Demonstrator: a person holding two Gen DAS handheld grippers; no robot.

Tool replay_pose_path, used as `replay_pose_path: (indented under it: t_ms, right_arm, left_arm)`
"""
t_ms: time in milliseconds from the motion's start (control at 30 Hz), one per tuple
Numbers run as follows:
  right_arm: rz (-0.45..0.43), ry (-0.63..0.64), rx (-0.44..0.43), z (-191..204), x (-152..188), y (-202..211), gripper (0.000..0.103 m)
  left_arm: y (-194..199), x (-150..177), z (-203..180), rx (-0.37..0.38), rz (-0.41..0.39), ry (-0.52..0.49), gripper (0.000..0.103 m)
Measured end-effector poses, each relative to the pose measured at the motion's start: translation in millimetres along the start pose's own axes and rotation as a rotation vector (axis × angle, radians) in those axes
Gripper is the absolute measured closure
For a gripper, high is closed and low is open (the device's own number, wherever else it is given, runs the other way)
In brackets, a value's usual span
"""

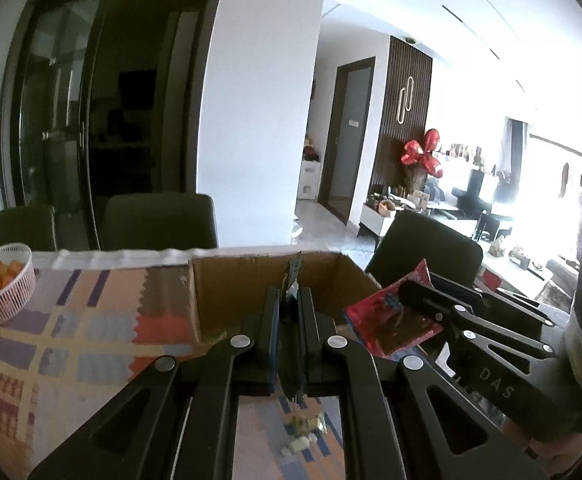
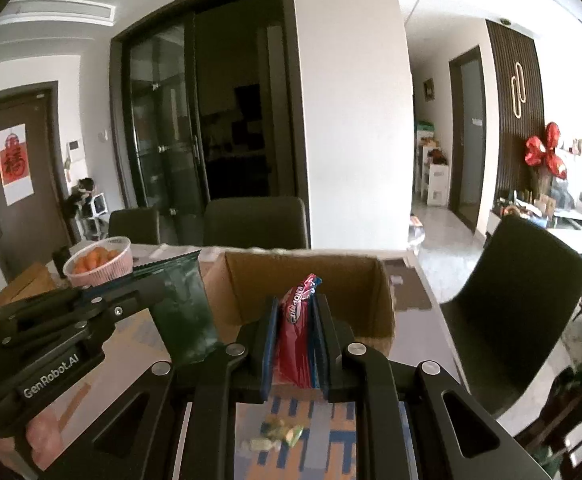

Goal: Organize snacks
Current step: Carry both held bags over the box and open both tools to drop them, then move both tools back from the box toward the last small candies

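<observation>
Tabletop (image 2: 415,280): glossy red packet (image 2: 295,332)

Left gripper (image 1: 289,307) clamped on a dark packet (image 2: 183,312), right gripper (image 2: 295,316) clamped on a red packet (image 2: 297,332); both raised side by side before the cardboard box (image 2: 247,284).

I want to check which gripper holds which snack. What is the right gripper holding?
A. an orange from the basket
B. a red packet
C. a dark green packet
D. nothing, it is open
B: in the right wrist view the right gripper is shut on the red packet, while the left gripper beside it holds the dark green packet.
</observation>
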State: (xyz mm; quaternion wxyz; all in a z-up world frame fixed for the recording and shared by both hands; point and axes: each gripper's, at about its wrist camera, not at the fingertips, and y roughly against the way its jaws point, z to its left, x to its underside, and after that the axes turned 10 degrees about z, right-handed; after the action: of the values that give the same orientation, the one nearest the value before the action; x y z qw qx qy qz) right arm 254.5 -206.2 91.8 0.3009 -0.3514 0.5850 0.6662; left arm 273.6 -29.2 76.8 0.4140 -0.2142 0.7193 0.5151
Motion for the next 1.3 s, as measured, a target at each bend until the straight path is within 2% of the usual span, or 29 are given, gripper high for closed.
replay_pose_path:
  t_ms: [267,533,867,1033,1100,1133,1167,1200,1300]
  right_arm:
    - [-0.032,0.035,0.004,4,-30,-11,0.085]
    - [-0.011,0.039,-0.006,1,-50,-34,0.085]
    - [0.071,0.058,-0.012,-2,-60,-73,0.085]
    - [0.126,0.070,-0.018,-3,-58,-93,0.085]
    - [0.147,0.076,-0.028,-4,-57,-100,0.082]
    - [0.157,0.074,-0.021,-4,-56,-102,0.078]
    - [0.164,0.071,-0.005,-5,-56,-104,0.064]
    - [0.158,0.065,0.009,-6,-54,-102,0.057]
    - [0.143,0.070,0.019,-7,-50,-95,0.056]
  left_arm:
    - [-13,-32,8,-0.018,-0.011,-0.019,0.093]
    - [-40,-51,15,-0.030,0.024,-0.026,0.093]
    - [-92,-60,31,-0.014,0.150,0.006,0.093]
    - [-113,-56,32,-0.040,0.219,0.005,0.093]
    - [-117,-55,35,-0.062,0.245,0.021,0.077]
    - [-116,-54,35,-0.063,0.252,0.027,0.060]
    - [-114,-53,35,-0.065,0.250,0.030,0.054]
    - [-111,-51,35,-0.076,0.244,0.025,0.054]
    - [-99,-45,29,-0.111,0.232,-0.023,0.053]
